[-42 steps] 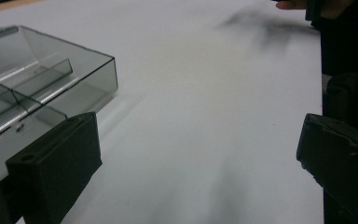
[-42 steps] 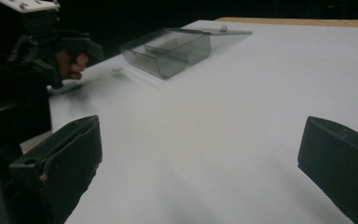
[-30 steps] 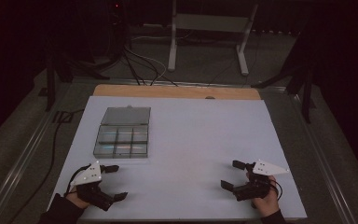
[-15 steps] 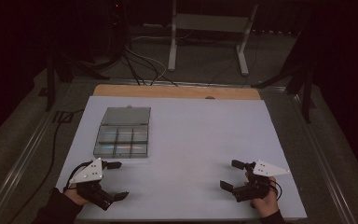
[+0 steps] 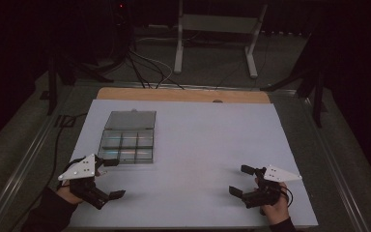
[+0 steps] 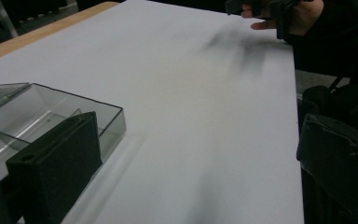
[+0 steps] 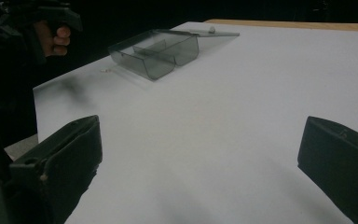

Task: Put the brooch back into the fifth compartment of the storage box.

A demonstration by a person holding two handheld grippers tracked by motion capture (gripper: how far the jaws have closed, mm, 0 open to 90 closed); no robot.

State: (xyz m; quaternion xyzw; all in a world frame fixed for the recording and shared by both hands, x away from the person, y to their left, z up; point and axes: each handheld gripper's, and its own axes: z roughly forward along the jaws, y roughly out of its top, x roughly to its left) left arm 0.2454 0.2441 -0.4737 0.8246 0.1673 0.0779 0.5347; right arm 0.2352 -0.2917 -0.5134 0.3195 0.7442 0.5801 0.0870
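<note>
There are 2 grippers, 1 clear compartment box (image 5: 128, 137) and 1 table (image 5: 212, 145).

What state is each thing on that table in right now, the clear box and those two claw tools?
Clear compartment box: lid open, laid flat behind it; compartments look empty.
Left gripper: jaws open, holding nothing, near the box's front corner.
Right gripper: jaws open, holding nothing, over bare table.

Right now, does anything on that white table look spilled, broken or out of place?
Nothing stands out. The clear compartment box lies open and flat on the white table, its lid folded back toward the far edge, slightly askew to the table's sides. Nothing looks spilled. The left claw and right claw are both open, holding nothing.
</note>
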